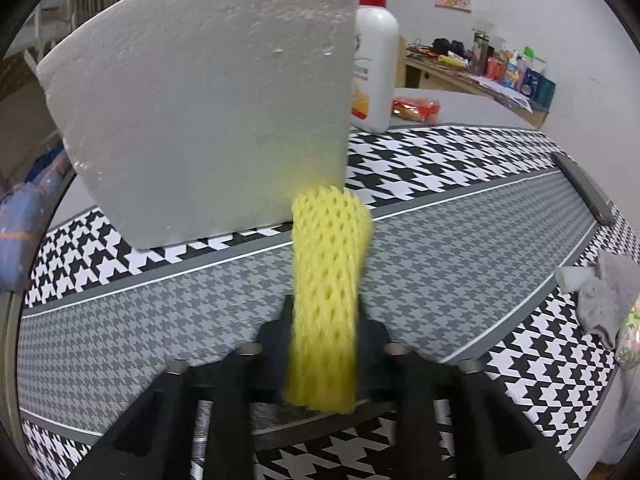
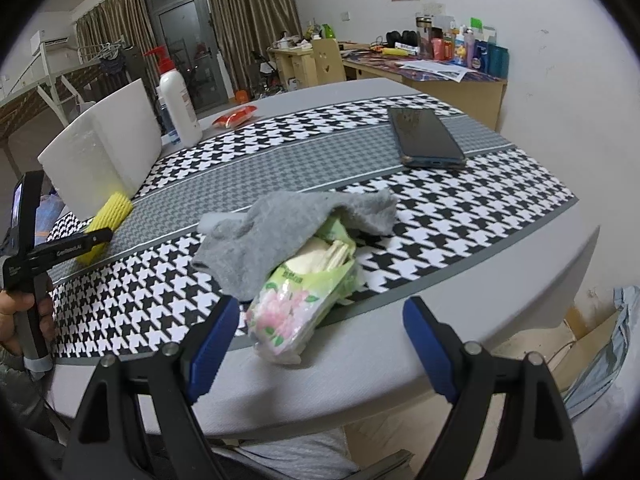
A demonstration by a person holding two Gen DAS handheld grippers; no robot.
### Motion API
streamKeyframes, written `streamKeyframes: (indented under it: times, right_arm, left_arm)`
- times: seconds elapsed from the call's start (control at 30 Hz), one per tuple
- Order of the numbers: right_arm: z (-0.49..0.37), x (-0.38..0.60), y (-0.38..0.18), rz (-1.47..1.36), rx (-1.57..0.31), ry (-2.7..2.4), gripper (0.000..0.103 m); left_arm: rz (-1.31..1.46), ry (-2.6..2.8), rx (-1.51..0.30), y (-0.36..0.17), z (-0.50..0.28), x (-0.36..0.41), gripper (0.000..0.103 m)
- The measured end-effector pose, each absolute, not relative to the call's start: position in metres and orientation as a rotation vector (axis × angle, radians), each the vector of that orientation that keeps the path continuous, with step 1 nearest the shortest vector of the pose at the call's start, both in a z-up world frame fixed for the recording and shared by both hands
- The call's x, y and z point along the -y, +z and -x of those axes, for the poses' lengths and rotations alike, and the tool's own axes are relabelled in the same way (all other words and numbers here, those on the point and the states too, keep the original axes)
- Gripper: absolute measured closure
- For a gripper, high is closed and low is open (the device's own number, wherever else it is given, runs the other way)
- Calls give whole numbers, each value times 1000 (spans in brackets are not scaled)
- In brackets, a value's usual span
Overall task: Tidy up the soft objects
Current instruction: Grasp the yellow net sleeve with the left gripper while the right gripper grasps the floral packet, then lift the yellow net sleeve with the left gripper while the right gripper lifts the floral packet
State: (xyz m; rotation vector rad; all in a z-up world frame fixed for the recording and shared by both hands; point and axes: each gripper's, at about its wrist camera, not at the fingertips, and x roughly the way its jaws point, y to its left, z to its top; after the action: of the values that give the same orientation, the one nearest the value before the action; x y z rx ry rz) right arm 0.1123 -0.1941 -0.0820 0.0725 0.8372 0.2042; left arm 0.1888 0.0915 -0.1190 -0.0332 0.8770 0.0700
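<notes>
Your left gripper (image 1: 324,320) is clamped on a yellow foam net sleeve (image 1: 326,300), its dark fingers (image 1: 370,330) pressing the sleeve from both sides. The sleeve lies lengthwise on the grey band of a houndstooth table runner (image 1: 460,160), and its far end reaches the lower corner of a white foam block (image 1: 200,100) standing upright on the table. Behind the block stands a white pump bottle (image 1: 374,60) with a red top, and near it lies a red packet (image 1: 416,108).

Your right gripper (image 2: 320,344) hangs over the near table edge with its blue-padded fingers (image 2: 214,348) wide apart and nothing between them. Just beyond them lies a flowered tissue pack (image 2: 296,304), with a grey sock (image 2: 280,224) draped over its far end. Farther back on the runner lies a dark phone (image 2: 424,136). At the left of the right wrist view, your hand (image 2: 18,316) grips the left tool's handle.
</notes>
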Motion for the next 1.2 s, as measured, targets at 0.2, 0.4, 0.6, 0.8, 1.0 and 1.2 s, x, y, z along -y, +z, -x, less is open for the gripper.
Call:
streamKeyframes:
  times: [0.2, 0.4, 0.6, 0.8, 1.0, 1.2]
  right_arm:
    - [-114, 193, -85, -112, -846, 221, 16]
    - [-122, 195, -93, -143, -893, 209, 35]
    - [-124, 187, -96, -135, -915, 223, 64]
    - [-119, 185, -87, -101, -898, 224, 84]
    - [-114, 193, -72, -99, -848, 184, 85]
    - [-105, 197, -58, -72, -815, 136, 85]
  left_arm:
    - [70, -16, -853, -116, -183, -89, 82]
    - [54, -52, -819, -110, -177, -83, 82]
    - [43, -58, -806, -108, -173, -82, 82]
    - [48, -53, -791, -104, -167, -83, 82]
    - [56, -61, -769, -97, -161, -87, 82]
    - [64, -72, -752, -92, -157, -87, 82]
